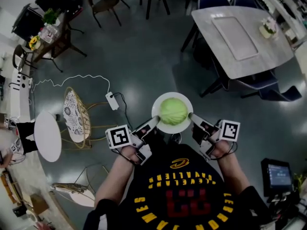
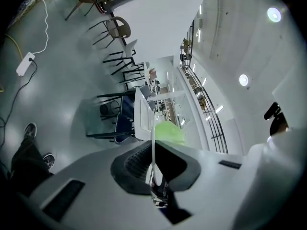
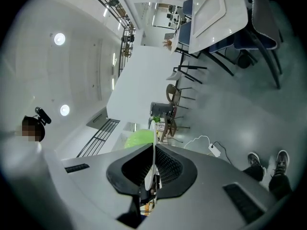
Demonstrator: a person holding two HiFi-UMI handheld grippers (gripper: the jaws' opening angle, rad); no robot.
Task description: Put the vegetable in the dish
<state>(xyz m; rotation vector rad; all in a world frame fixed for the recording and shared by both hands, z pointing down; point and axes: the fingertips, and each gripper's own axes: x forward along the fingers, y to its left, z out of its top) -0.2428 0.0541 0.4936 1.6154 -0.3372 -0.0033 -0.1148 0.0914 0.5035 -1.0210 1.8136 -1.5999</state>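
A: Left gripper (image 1: 153,121)?
B: Jaws clamped on the left rim of the white dish (image 1: 158,105).
A: Right gripper (image 1: 193,117)?
B: Jaws closed on the dish's opposite rim.
A: Vegetable?
B: One green cabbage (image 1: 173,110), sitting in the dish, between both grippers.
A: Surroundings?
B: Dish held in the air above a grey floor (image 1: 144,56); pale table (image 1: 206,18) well apart.

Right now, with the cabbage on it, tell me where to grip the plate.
Grip the plate by its thin rim, from opposite sides, as the left gripper and right gripper do. The cabbage fills the middle, leaving only rim free; opposite holds likely keep it level.
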